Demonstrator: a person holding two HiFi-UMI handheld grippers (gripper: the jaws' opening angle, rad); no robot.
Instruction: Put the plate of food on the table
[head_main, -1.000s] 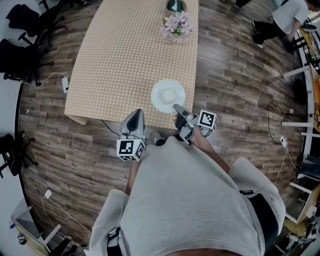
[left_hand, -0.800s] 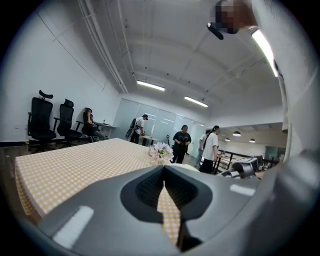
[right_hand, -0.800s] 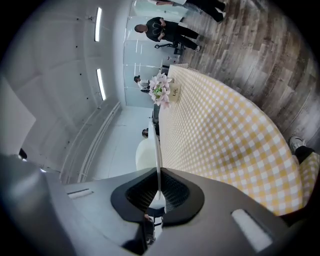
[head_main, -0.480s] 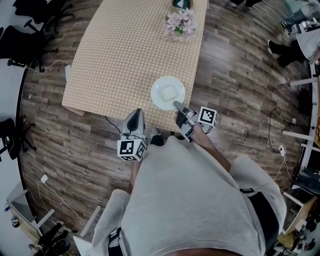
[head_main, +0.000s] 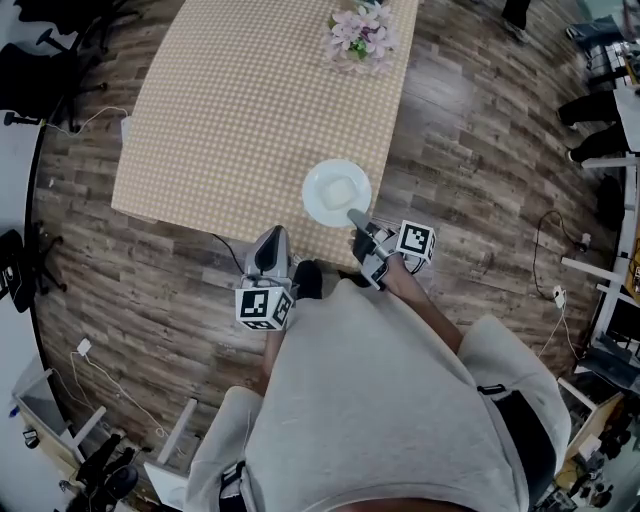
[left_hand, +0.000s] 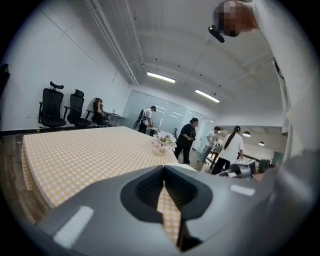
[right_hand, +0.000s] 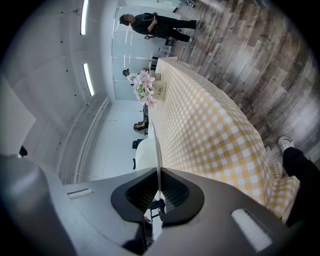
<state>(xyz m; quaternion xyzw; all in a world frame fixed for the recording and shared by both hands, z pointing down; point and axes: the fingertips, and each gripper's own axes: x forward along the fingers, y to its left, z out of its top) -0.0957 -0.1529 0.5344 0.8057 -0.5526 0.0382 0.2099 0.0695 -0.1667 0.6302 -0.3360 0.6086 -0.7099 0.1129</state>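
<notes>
Bringing the plate in over the table, I have hardly moved it in the past second. It is over the table's near right corner, as it was a moment ago. The table itself has swung a little in the head view, and the flowers at its far end now sit closer to the top of frame. I read that as my own shuffle at the table's near edge, not a change in the plate's place. The task looks close to its end, with only the lowering and the letting go left.

Whether the plate already rests on the checked cloth I cannot tell; in the right gripper view it shows edge-on with the cloth running beside it. My right tongs are clenched on the plate's near rim, jaws almost together, the thin white edge pinched between the pads. A pale square of food lies at the plate's middle. My left tongs hang at the table's near edge, apart from the plate, jaws closed on nothing.
</notes>
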